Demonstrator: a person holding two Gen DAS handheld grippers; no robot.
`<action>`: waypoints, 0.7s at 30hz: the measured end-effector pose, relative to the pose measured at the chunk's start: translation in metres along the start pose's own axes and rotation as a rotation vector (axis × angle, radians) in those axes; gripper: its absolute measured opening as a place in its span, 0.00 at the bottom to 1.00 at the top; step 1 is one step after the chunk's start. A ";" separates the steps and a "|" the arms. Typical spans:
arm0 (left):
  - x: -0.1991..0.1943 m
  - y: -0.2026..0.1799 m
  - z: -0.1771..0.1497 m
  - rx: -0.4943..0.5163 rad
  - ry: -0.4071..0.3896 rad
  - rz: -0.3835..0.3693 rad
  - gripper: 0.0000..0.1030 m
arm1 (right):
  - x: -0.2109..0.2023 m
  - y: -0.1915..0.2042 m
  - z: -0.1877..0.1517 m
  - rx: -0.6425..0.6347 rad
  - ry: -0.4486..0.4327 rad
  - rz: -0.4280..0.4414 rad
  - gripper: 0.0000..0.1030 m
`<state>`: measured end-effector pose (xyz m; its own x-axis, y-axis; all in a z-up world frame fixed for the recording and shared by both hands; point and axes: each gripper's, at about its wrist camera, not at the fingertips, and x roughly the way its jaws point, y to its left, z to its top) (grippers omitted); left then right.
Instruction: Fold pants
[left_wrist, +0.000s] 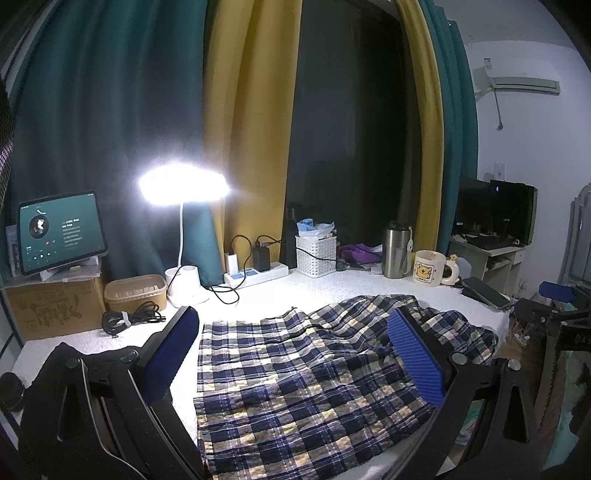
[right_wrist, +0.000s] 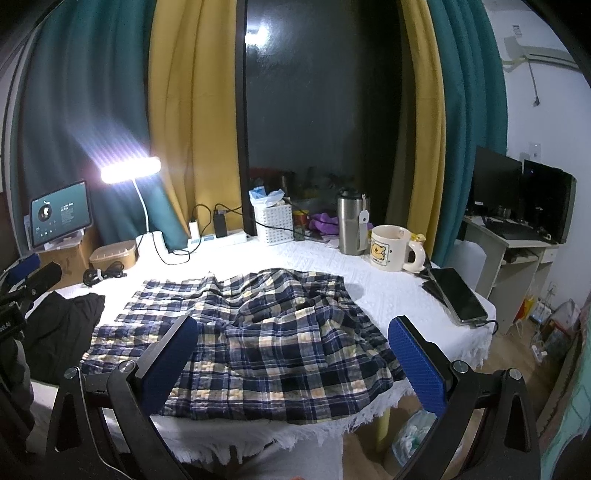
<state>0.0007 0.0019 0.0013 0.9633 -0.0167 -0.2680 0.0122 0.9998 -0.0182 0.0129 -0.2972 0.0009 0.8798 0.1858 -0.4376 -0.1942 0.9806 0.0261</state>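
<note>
Barely begun, by the look: pants (left_wrist: 314, 373) lie rumpled on the table (left_wrist: 332, 288), no neat fold visible. Left gripper (left_wrist: 291, 354) and right gripper (right_wrist: 295, 362) hover, jaws spread, empty.

Both wrist views face window, sharing plaid pants (left_wrist: 303, 380) close below.

Plaid pants (right_wrist: 258, 332) crinkled cloth; tumbler (right_wrist: 350, 227) brushed metal; mug (right_wrist: 391, 248) glossy.
</note>
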 end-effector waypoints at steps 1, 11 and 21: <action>0.003 0.001 0.000 0.001 0.004 0.001 0.98 | 0.005 -0.001 0.000 0.000 0.006 -0.001 1.00; 0.041 0.005 0.001 0.023 0.047 0.002 0.98 | 0.052 -0.011 0.009 0.003 0.073 -0.014 1.00; 0.084 0.008 0.005 0.025 0.108 -0.004 0.98 | 0.094 -0.022 0.021 0.012 0.133 -0.027 1.00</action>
<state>0.0833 0.0089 -0.0167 0.9287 -0.0208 -0.3702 0.0239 0.9997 0.0038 0.1092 -0.3001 -0.0222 0.8189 0.1505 -0.5538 -0.1657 0.9859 0.0228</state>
